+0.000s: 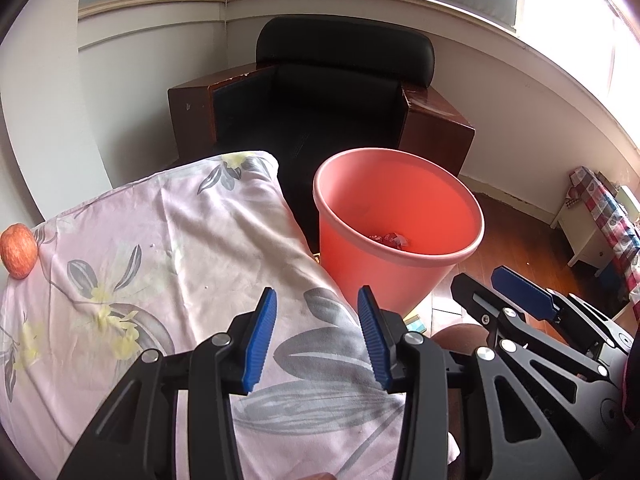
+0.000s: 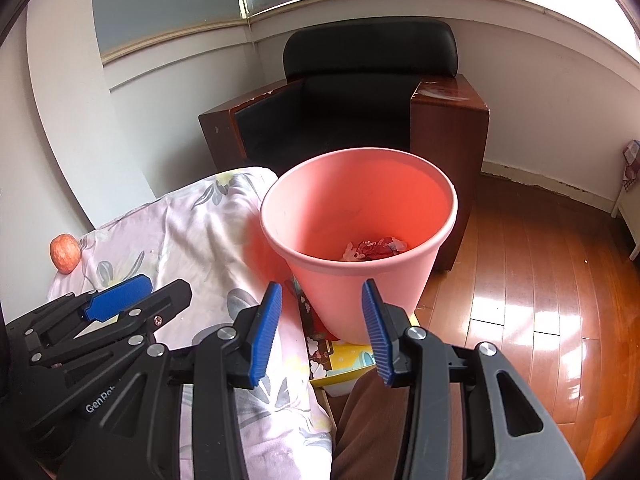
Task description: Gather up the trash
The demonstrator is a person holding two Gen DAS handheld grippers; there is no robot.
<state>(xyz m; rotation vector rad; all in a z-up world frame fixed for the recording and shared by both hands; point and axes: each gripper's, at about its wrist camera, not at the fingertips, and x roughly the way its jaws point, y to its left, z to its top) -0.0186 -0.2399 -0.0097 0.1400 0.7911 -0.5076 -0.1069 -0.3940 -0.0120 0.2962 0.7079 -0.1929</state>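
Trash (image 2: 374, 248): crumpled red and white scraps lying at the bottom of the bin, seen from both wrist views.
Bin (image 2: 360, 236): pink plastic, upright and open-topped, standing on the wooden floor (image 2: 540, 300); this is the landmark for the rest.
Left gripper (image 1: 317, 336): near side of the bin and to its left, over the cloth; its 2 blue pads stand well apart with nothing between them.
Right gripper (image 2: 322, 330): near side of the bin, in front of its outer wall; its 2 blue pads are parted and hold nothing.
Floral cloth (image 1: 160, 260): pale pink with grey leaves and yellow flowers, spread over a surface just left of the bin, its edge touching or nearly touching the bin wall.
Apple (image 1: 18, 250): red, on the cloth's far-left edge, well apart from the bin.
Armchair (image 1: 340, 100): black cushions, brown wooden arms, directly behind the bin in the corner.
Boxes (image 2: 344, 356): colourful printed ones at the bin's foot, partly hidden by it.
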